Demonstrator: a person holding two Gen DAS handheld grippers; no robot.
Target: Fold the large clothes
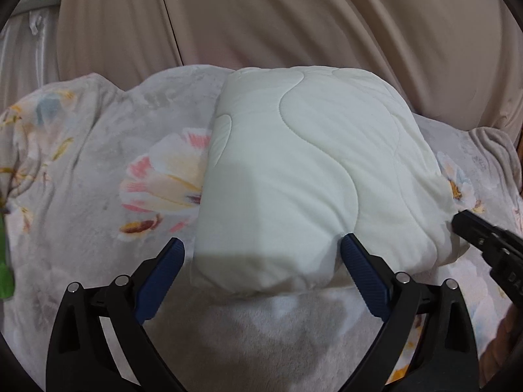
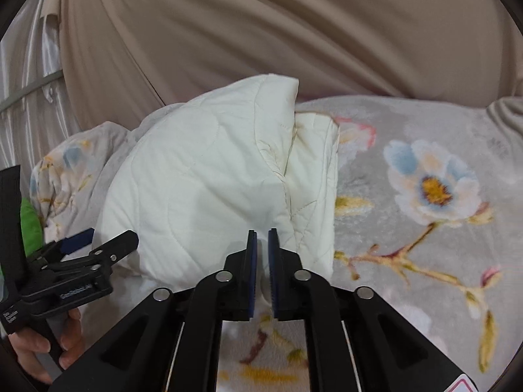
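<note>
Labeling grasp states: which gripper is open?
The left gripper: blue pads spread wide around the folded white quilt. The right gripper is nearly shut.

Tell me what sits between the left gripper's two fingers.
In the left wrist view, the open left gripper straddles the near end of the folded white quilt, lying on the floral blanket.

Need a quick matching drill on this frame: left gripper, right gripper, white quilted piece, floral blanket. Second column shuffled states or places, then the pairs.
Column 1:
1. left gripper
2. right gripper
3. white quilted piece
4. floral blanket

Column 2:
A. grey plush with flower print, spread underneath
B. jaws nearly together at the near edge of the bundle
C. folded into a thick bundle
D. jaws wide apart, straddling the near end of the bundle

Pairs: 1-D, 2-B, 3-C, 4-A
</note>
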